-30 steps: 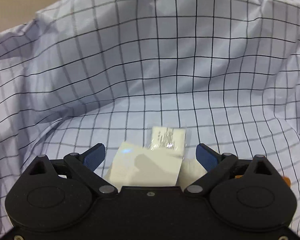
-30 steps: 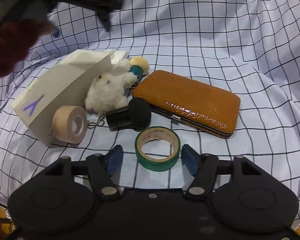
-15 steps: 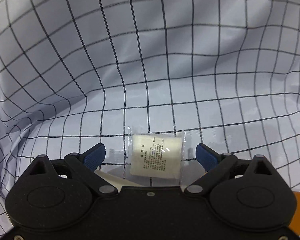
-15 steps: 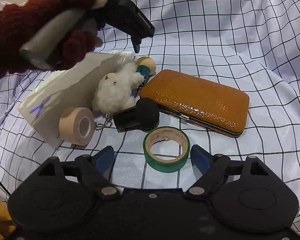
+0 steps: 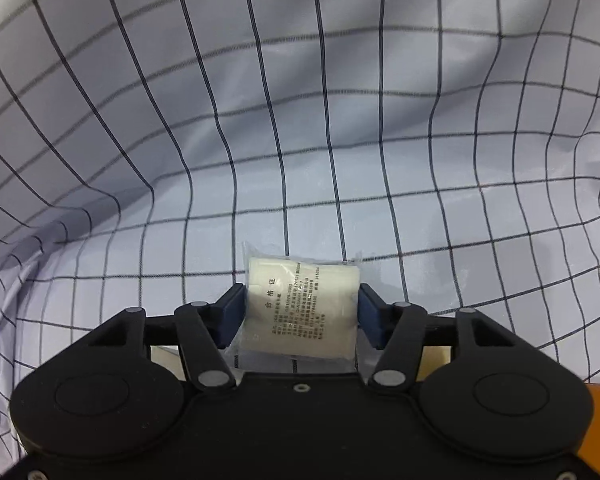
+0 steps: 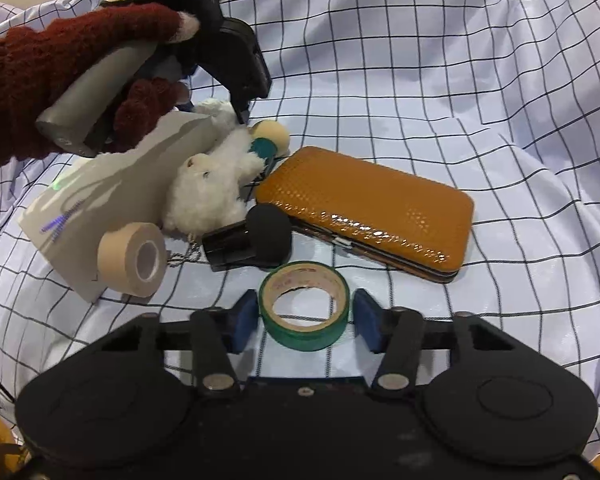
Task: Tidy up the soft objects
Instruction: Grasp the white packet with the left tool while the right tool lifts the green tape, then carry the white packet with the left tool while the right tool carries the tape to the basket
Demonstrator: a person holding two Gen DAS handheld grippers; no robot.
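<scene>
A: What covers everything?
B: A white checked cloth [image 6: 440,80], rumpled, spread under all the things.
A: And the biggest thing on it?
B: A pale flat box [image 6: 100,196] at the left, then the orange wallet [image 6: 372,208] lying flat at the right. Between them sits a white fluffy toy [image 6: 212,188], touching a black foam-tipped clip [image 6: 256,236] in front of it.
A: The tapes?
B: A beige tape roll [image 6: 134,258] stands on edge against the box. A green tape roll [image 6: 305,305] lies flat between the pads of the right claw [image 6: 305,320]; its jaws have just been closing, the left pad at the roll, the right pad a hair off.
A: The left claw [image 5: 300,316]?
B: A gloved hand [image 6: 60,80] holds it. Its jaws have just closed onto a white packet in clear wrap [image 5: 302,312], resting on the cloth behind the toy.
</scene>
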